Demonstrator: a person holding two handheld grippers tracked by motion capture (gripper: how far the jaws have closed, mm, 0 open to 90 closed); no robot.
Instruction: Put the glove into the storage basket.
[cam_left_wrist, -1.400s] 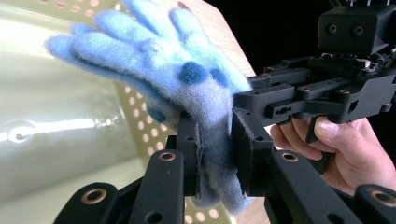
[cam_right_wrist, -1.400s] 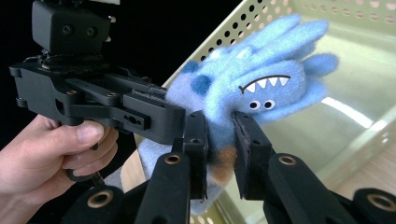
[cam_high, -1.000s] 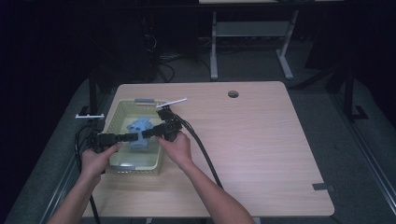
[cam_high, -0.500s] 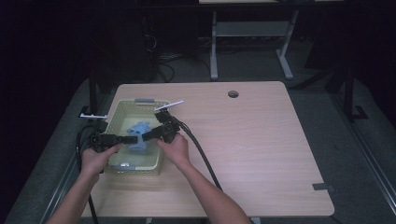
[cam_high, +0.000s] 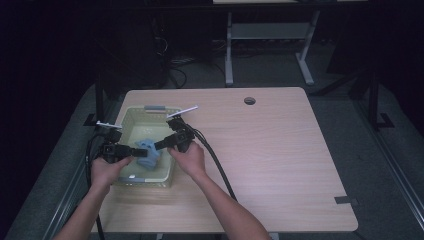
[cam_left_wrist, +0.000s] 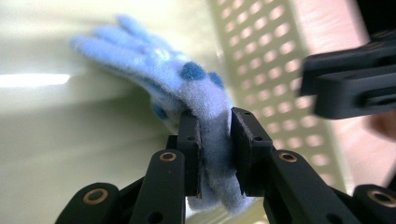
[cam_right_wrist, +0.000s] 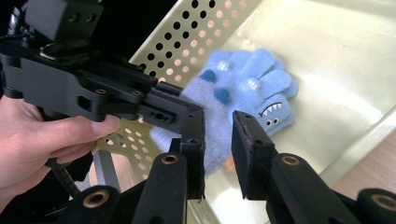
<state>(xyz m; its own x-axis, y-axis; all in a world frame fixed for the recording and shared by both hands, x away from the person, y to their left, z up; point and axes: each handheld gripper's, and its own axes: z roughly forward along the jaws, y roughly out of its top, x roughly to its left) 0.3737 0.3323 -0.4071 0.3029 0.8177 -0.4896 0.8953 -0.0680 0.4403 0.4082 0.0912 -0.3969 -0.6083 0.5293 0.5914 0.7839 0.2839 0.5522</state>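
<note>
Over the basket (cam_high: 131, 116), the left gripper (cam_left_wrist: 215, 140) clamps the glove (cam_left_wrist: 187, 88); the right gripper (cam_right_wrist: 218, 140), slightly parted, seemingly holds nothing. Next: lift it clear.

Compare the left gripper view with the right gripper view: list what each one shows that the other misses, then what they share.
Left gripper view: the left gripper with its fingers clamped on the cuff of the blue glove.

Right gripper view: the glove's monster face with white teeth, the person's left hand on the left gripper's body, a strip of wooden table, and the right gripper with its fingers apart, nothing pressed between them.

Both: the glove with dark blue spots, lying in the pale green perforated basket.
</note>
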